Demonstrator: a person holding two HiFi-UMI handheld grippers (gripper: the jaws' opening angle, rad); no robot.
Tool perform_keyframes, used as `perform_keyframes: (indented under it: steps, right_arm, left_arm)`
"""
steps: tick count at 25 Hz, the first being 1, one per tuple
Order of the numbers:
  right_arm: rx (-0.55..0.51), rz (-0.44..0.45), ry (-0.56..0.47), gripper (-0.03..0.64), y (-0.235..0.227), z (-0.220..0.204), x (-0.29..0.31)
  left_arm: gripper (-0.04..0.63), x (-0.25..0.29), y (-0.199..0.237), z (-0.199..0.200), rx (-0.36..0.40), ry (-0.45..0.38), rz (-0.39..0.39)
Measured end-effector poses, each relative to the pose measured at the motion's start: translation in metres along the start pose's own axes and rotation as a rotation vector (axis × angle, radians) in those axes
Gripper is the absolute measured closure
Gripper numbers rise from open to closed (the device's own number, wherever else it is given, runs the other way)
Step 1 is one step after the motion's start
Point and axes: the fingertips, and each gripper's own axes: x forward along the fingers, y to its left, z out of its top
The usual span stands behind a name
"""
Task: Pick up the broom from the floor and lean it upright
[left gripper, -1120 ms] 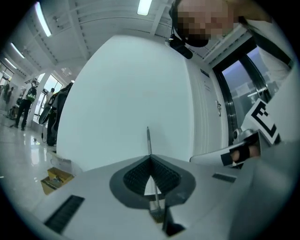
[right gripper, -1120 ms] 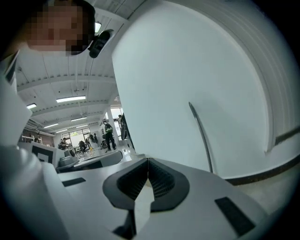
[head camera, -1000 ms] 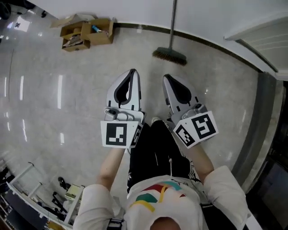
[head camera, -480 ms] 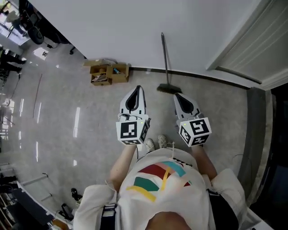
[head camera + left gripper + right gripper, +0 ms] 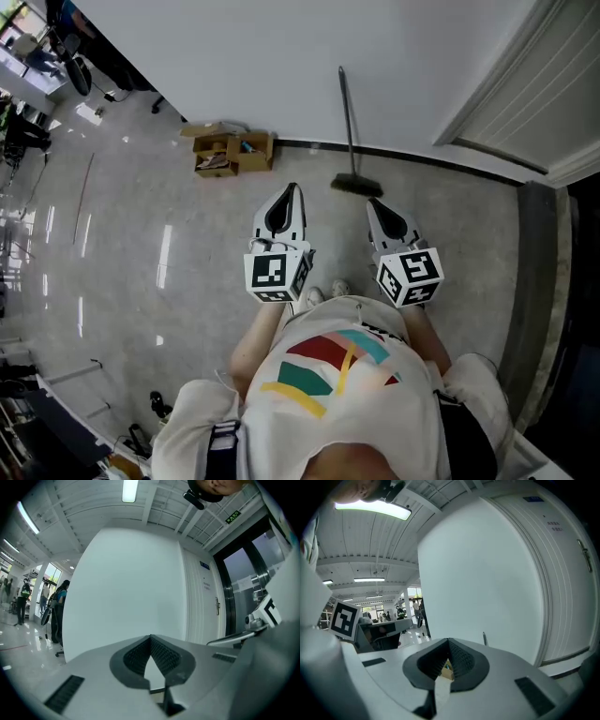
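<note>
**Broom upright at the wall, both grippers closed on nothing**

The broom (image 5: 348,127) stands upright against the white wall (image 5: 234,56). Its bristle end rests on the pale glossy floor (image 5: 141,244) at the wall's foot, and its thin handle runs straight up the wall. In the right gripper view the top of that handle pokes up just above the jaws, over by the wall and clear of them.

Left of the broom along the wall lie open cardboard boxes (image 5: 228,153). To its right is a white panelled door (image 5: 525,84).

Nearer the person, the two grippers are held side by side and point toward the wall. In the head view the right gripper (image 5: 375,204) shows just beside the broom's bristles. The left gripper (image 5: 292,190) is further to the left. Each gripper's own view shows its jaws together, tips meeting, with nothing clamped between them. The person's shoes (image 5: 323,295) show on the floor just behind the grippers.
</note>
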Motion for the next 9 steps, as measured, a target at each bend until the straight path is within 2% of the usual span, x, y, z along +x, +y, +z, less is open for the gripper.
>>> perform_keyframes:
  steps: [9]
  right_arm:
    - [-0.006, 0.014, 0.011, 0.603, 0.0069, -0.0066, -0.0082]
  left_arm:
    - [0.549, -0.01, 0.0024, -0.0025, -0.017, 0.006, 0.009]
